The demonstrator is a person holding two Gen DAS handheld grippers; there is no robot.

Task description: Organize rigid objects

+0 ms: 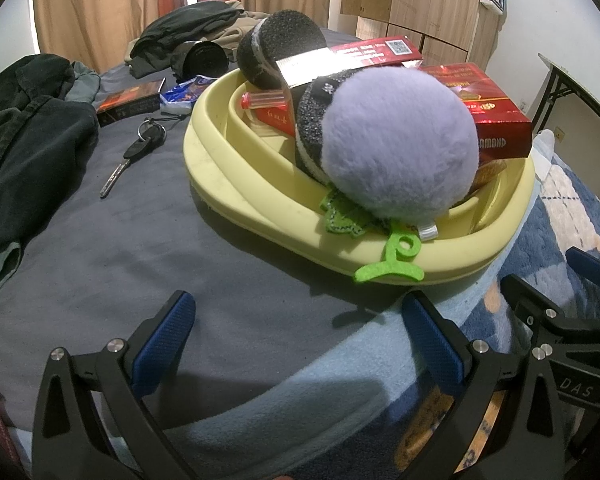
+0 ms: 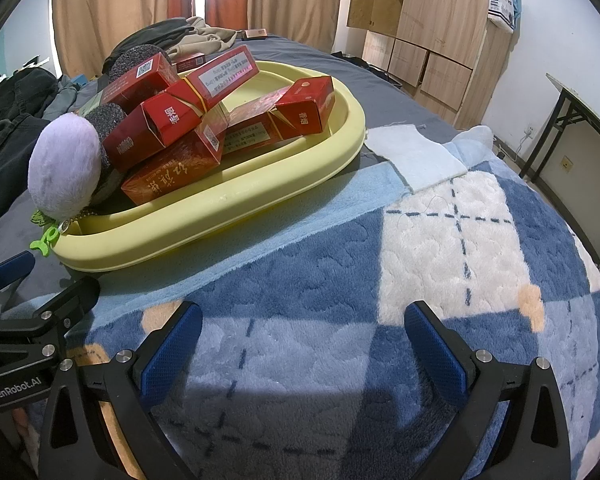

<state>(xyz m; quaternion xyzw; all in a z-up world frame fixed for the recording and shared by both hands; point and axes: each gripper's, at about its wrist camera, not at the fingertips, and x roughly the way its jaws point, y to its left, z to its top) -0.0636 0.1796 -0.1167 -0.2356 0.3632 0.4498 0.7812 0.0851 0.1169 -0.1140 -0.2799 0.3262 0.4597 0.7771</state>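
Note:
A yellow oval tray [image 1: 236, 184] [image 2: 260, 196] sits on the bed. It holds several red boxes [image 2: 168, 128] [image 1: 496, 120], a lilac plush ball [image 1: 396, 144] [image 2: 64, 172] with green felt leaves [image 1: 384, 268], and dark sponge pieces [image 1: 284, 44]. My left gripper [image 1: 300, 328] is open and empty, just in front of the tray. My right gripper [image 2: 304, 336] is open and empty over the blue checked blanket, to the right of the tray. A key [image 1: 136, 156], a red box [image 1: 128, 104] and a blue wrapper [image 1: 180, 94] lie on the grey sheet left of the tray.
Dark clothes [image 1: 28, 140] are piled at the left, with more clothes [image 1: 180, 36] and a black cylinder [image 1: 204, 58] behind. A wooden wardrobe [image 2: 432, 28] and a folding table [image 2: 588, 128] stand to the right. A blue checked blanket [image 2: 420, 280] covers the bed's near side.

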